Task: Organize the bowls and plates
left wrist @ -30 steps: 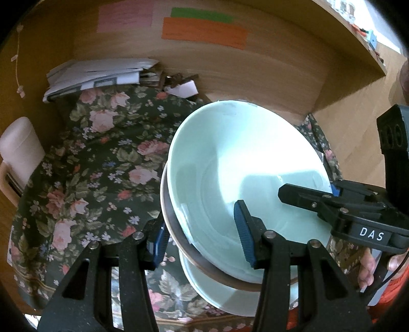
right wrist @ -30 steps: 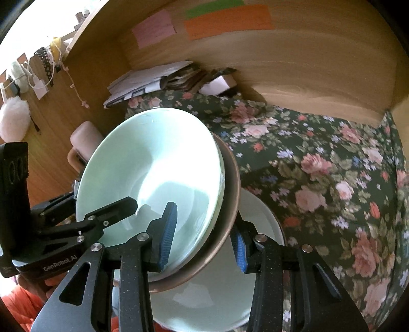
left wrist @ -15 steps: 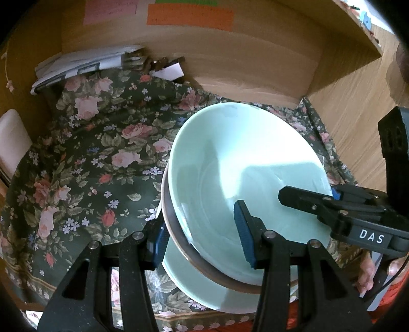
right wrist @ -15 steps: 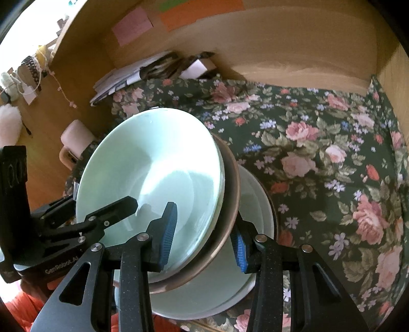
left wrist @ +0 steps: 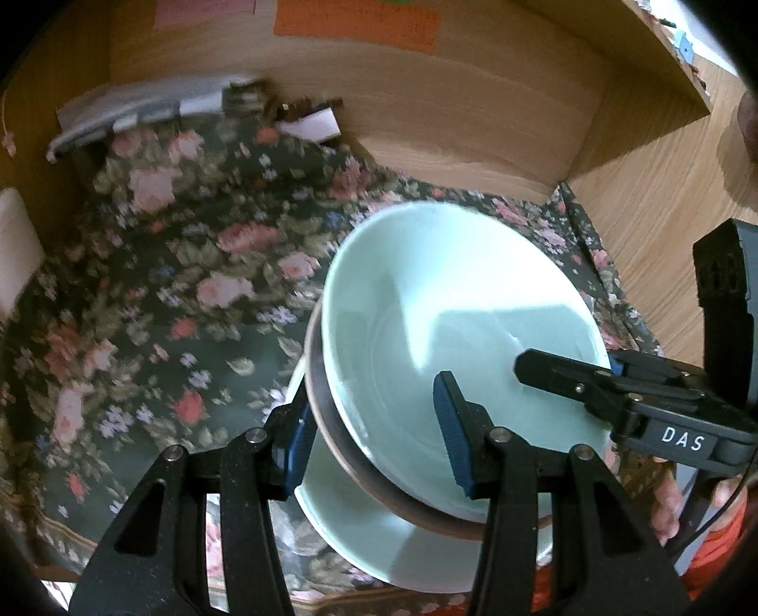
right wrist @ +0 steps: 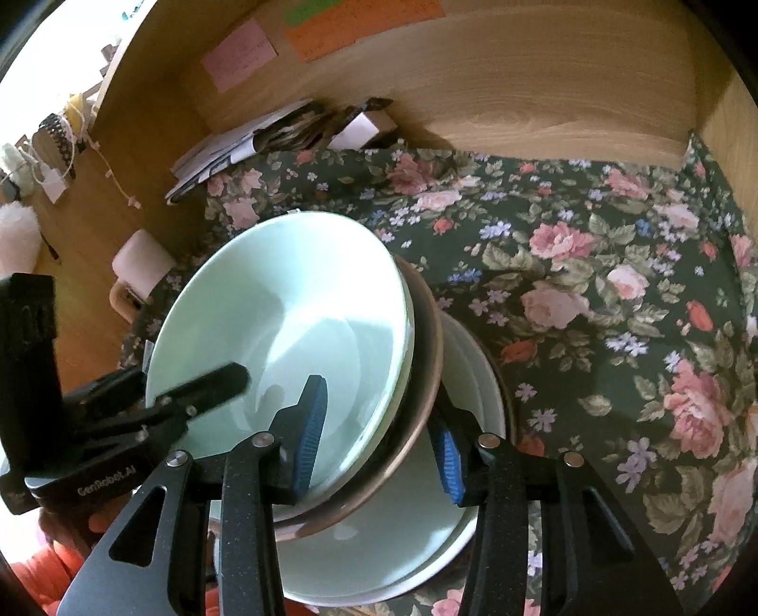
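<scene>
The left gripper (left wrist: 374, 438) is clamped across the near-left rim of a stacked pair: a pale green bowl (left wrist: 455, 331) nested in a brown-rimmed bowl (left wrist: 331, 436), one blue pad inside the green bowl, the other outside under the brown rim. The right gripper (right wrist: 379, 436) straddles the opposite rim of the same pair, one pad inside the green bowl (right wrist: 284, 303) and one behind the brown-rimmed bowl (right wrist: 426, 341); its jaws are opening, with the outer pad appearing to stand just off the brown wall. The pair is tilted and sits over a pale green plate (right wrist: 388, 545), which rests with further plate rims beneath it on the floral cloth (right wrist: 592, 284) covering the surface. Whether the brown bowl touches the plate cannot be told. Beyond, at the back left corner, lies a pile of papers (right wrist: 227, 147) against the wooden wall (right wrist: 521, 85), which carries pink and orange notes (right wrist: 360, 28). A pale mug (right wrist: 137, 265) stands at the cloth's left edge
</scene>
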